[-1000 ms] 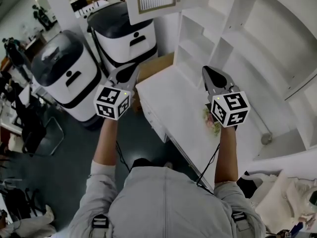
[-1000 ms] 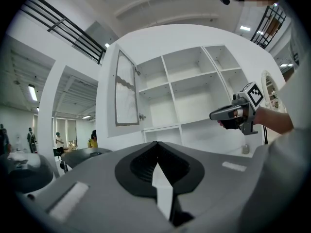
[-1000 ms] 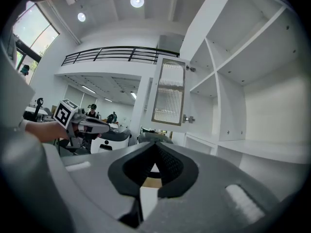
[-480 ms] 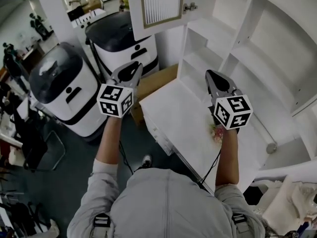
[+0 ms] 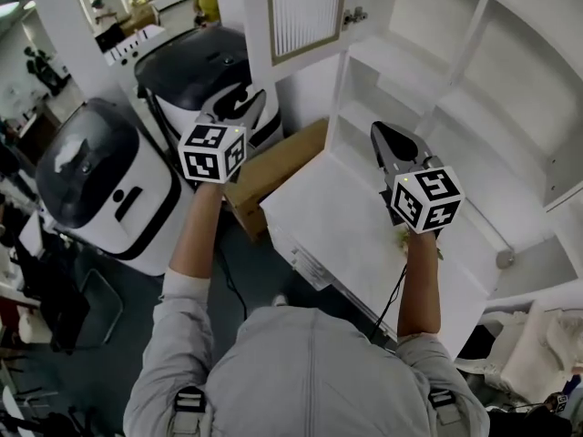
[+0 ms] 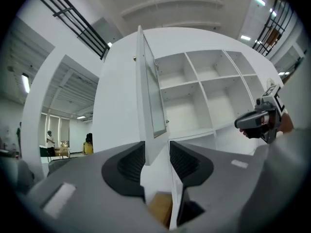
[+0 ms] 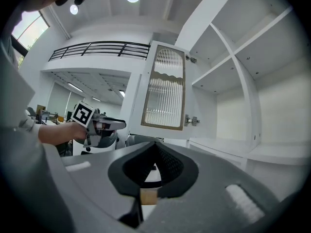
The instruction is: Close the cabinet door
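Observation:
The white cabinet door with a ribbed glass panel stands swung open at the top of the head view, hinged to the open shelves. My left gripper points level just below and left of the door's free edge. Its jaws are opening, and no pad presses on anything. In the left gripper view the door shows edge-on in line with the gap of the left gripper. My right gripper hovers over the white desk top, shut and holding nothing. The right gripper view shows the door's glass face beyond the right gripper.
Two white machines with dark tops stand on the floor at left. A cardboard box lies between them and the desk. A small flowery item sits on the desk beneath my right hand. People stand far off at the upper left.
My left gripper has moved forward toward the door's edge and its jaws have gone from shut to apart. The right gripper has advanced a little over the desk, still shut.

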`<state>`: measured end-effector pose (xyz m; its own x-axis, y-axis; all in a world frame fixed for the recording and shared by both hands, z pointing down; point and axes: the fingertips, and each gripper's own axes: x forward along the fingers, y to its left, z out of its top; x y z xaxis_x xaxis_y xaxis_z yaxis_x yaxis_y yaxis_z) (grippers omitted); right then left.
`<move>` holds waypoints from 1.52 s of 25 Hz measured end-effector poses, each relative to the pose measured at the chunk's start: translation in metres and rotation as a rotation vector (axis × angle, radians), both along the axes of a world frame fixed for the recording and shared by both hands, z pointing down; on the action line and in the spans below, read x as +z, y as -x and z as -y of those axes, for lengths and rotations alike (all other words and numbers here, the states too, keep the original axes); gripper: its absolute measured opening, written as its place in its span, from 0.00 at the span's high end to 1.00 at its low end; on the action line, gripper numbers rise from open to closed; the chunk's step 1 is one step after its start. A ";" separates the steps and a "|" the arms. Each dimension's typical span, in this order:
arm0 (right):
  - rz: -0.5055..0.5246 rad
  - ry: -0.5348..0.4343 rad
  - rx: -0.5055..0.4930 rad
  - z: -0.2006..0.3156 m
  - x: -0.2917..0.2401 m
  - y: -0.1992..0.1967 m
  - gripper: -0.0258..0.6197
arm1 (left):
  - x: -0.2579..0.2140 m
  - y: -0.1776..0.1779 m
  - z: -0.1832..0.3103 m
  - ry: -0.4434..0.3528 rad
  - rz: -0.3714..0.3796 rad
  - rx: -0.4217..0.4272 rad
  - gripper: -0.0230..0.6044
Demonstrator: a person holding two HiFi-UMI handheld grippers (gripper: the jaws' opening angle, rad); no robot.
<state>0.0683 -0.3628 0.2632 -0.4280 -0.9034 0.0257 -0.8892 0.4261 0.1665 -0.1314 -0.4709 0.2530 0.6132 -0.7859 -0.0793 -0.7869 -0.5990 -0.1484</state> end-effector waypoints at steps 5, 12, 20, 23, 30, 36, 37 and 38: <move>0.000 0.019 0.074 0.001 0.005 -0.011 0.96 | -0.003 0.002 0.034 0.022 -0.039 0.040 0.68; 0.014 0.030 0.154 -0.012 0.007 -0.039 0.96 | 0.000 -0.012 0.045 0.033 -0.088 0.078 0.73; 0.022 0.039 0.168 -0.022 0.011 -0.061 0.96 | -0.001 -0.022 0.029 0.042 -0.110 0.081 0.83; 0.021 0.036 0.158 -0.026 0.010 -0.066 0.96 | -0.002 -0.036 0.013 0.033 -0.098 0.127 0.82; 0.040 0.040 0.169 -0.045 0.017 -0.094 0.96 | -0.001 -0.063 -0.017 0.033 -0.121 0.183 0.81; 0.059 0.025 0.186 -0.052 0.012 -0.116 0.96 | -0.003 -0.090 -0.035 0.029 -0.122 0.220 0.80; 0.059 0.023 0.185 -0.052 0.012 -0.117 0.96 | -0.003 -0.093 -0.037 0.029 -0.123 0.222 0.80; 0.059 0.021 0.183 -0.053 0.011 -0.118 0.96 | -0.003 -0.096 -0.039 0.029 -0.124 0.224 0.80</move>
